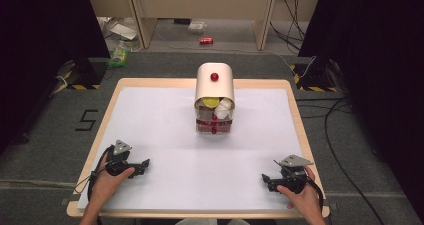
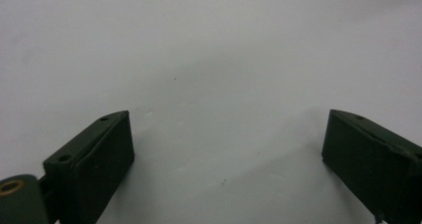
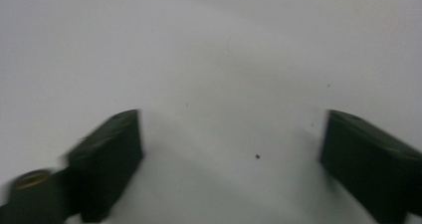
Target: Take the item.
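A small cream cabinet (image 1: 215, 87) with a rounded top and a red knob stands at the far middle of the white table sheet (image 1: 165, 130). Its lower front shows a yellow and a white item above red drawers with red knobs (image 1: 214, 127). My left gripper (image 1: 146, 163) rests low near the front left of the table, held in a hand. Its black jaws stand wide apart over bare white surface (image 2: 224, 134), so it is open. My right gripper (image 1: 264, 179) sits near the front right, also in a hand. It is open too, with nothing between the jaws (image 3: 229, 149).
The wooden table edge (image 1: 300, 130) frames the sheet. Beyond the table lie grey floor, cables (image 1: 345, 150), a red can (image 1: 206, 41) and wooden furniture legs. Black curtains flank both sides. Wide bare sheet lies between the grippers and the cabinet.
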`<act>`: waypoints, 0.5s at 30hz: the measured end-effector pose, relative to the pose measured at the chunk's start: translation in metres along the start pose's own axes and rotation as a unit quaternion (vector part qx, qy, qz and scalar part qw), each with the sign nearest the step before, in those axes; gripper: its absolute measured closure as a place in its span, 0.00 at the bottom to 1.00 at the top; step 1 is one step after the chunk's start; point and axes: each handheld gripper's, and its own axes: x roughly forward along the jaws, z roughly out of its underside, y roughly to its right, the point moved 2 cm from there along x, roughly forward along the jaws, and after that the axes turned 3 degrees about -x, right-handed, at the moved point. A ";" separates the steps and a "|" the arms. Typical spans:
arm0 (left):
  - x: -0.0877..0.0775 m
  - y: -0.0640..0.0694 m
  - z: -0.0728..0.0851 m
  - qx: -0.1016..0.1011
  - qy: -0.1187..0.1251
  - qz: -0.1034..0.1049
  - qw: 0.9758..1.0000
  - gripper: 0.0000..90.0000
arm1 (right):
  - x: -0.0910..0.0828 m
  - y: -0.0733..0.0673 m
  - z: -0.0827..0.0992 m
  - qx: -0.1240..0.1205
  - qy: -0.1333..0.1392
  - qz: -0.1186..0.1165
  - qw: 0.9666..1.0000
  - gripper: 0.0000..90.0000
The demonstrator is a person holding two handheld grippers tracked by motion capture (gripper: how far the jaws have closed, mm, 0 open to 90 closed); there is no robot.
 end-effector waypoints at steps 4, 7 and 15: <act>0.000 0.000 0.000 0.000 0.000 0.000 1.000 0.06 | -0.006 -0.003 -0.008 -0.009 0.026 -0.005 1.000 0.13; 0.000 0.000 0.000 0.000 0.000 0.000 1.000 0.06 | -0.008 -0.007 -0.013 -0.013 0.040 -0.011 0.999 0.24; 0.000 0.000 0.000 0.000 0.000 0.000 1.000 0.06 | -0.006 -0.022 -0.040 -0.046 0.060 -0.026 0.997 0.19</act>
